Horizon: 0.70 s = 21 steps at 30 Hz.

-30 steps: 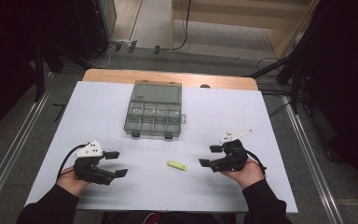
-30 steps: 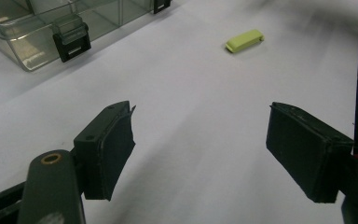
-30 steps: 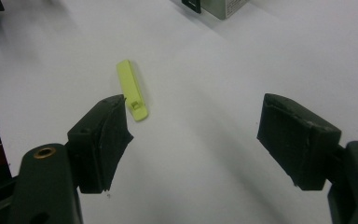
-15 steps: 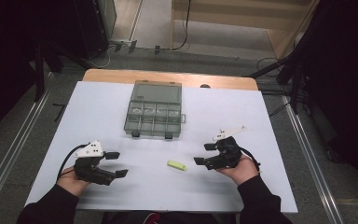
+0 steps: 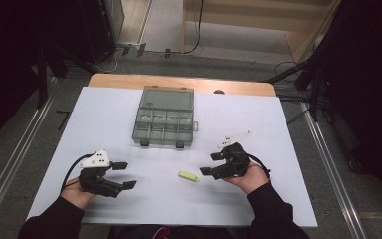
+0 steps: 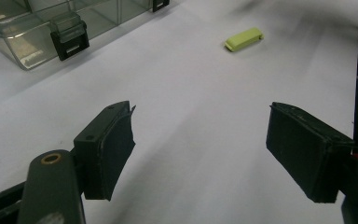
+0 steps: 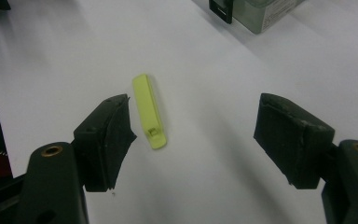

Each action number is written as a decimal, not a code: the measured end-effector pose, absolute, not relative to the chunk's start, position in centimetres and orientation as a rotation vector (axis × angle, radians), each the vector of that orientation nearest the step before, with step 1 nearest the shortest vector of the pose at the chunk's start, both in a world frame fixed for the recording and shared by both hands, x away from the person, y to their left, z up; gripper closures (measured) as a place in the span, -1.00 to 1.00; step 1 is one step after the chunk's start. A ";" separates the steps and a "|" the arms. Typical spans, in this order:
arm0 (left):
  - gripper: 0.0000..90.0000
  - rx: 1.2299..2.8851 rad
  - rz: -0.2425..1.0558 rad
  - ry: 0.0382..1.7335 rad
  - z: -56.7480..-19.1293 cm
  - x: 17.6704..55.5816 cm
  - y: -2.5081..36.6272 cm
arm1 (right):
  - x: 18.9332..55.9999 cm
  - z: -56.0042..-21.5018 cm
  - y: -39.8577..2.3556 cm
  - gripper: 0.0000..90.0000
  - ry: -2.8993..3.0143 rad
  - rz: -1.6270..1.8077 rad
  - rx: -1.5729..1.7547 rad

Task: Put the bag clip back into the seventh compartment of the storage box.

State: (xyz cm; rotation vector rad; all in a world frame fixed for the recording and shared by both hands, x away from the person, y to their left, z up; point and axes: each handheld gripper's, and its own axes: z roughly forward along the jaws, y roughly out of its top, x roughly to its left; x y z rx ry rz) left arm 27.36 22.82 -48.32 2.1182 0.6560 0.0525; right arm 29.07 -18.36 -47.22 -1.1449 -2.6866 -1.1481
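From the high view: the small lime-green plastic clip (image 5: 189, 177) is lying flat on the white-covered bench (image 5: 278, 199), in front of the clear smoke-grey plastic compartment box (image 5: 165, 118), well apart from it. The right gripper (image 5: 209, 163) sits just beside the clip on its right, jaws spread apart with nothing between them. The left gripper (image 5: 125, 174) is over at the left side of the bench, well away from the clip, jaws also wide apart and empty.

Left gripper view: both black jaws are open over bare white bench, and the clip (image 6: 244, 38) sits far off near the top, with a corner of the box (image 6: 42, 32) and its black latch at upper left. So I'd say this hand is just waiting.

Right gripper view: the clip (image 7: 149, 111) is right there, lying lengthwise just inside the left-hand jaw, almost touching it, not centred in the gap.

My read: this is the approach-to-grasp step, clip not yet picked up. The next move probably calls for nudging the right gripper sideways so the clip sits mid-gap, dropping down to the bench and closing across its narrow width. It's thin and flat, so the jaws need to get really low or it'll just skid away.
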 end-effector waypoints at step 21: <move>-0.50 2.115 0.051 0.654 -48.3 27.3 22.8 | 29.8 -47.3 -15.8 -0.36 -2.706 -1.123 -1.059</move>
